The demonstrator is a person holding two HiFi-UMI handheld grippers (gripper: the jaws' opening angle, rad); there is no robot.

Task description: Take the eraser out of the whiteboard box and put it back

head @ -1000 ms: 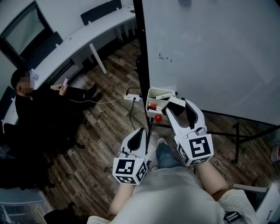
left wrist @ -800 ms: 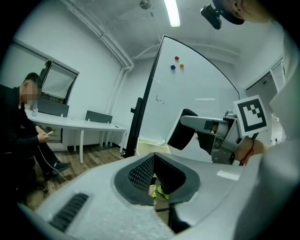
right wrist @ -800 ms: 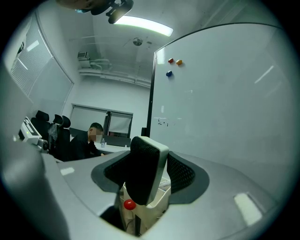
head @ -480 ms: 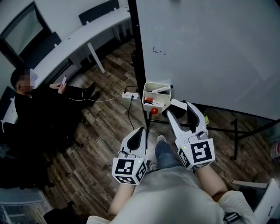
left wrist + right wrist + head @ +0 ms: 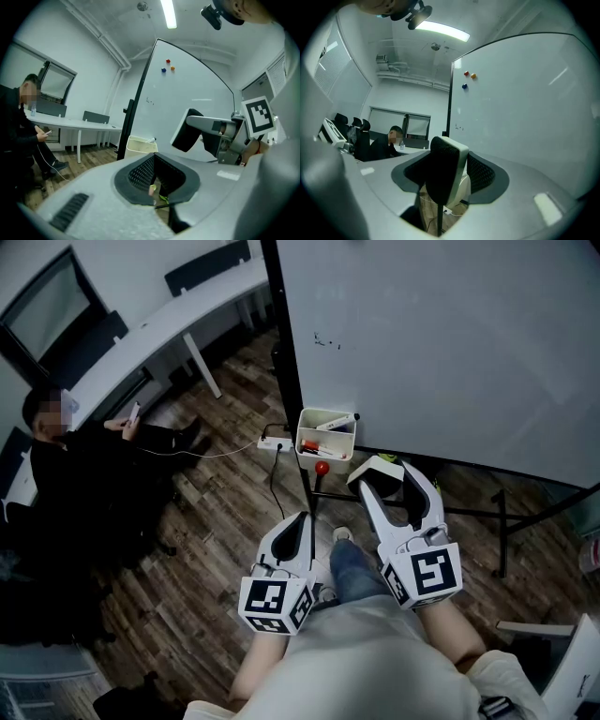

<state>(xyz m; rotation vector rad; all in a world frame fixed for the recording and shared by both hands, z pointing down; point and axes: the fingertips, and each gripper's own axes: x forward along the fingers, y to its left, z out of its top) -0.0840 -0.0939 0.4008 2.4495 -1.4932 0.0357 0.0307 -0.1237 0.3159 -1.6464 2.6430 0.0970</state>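
The white whiteboard box (image 5: 326, 418) hangs on the board's black post and holds markers; it also shows in the left gripper view (image 5: 140, 146). My right gripper (image 5: 386, 472) is a little to the right of the box and nearer to me, apart from it. It is shut on the eraser (image 5: 377, 465), a white block with a black felt face (image 5: 443, 168) that stands between the pads. My left gripper (image 5: 300, 524) hangs lower left over the floor, shut and holding nothing (image 5: 158, 185).
The whiteboard (image 5: 450, 343) fills the upper right, its stand's black legs (image 5: 469, 517) on the wooden floor. A red knob (image 5: 322, 467) sits under the box. A power strip (image 5: 277, 442) lies by the post. A person (image 5: 84, 474) sits at left beside a white desk (image 5: 159, 324).
My right gripper has drawn back from the box with the eraser in it, so the gap between them has grown. The left gripper has barely shifted in view.
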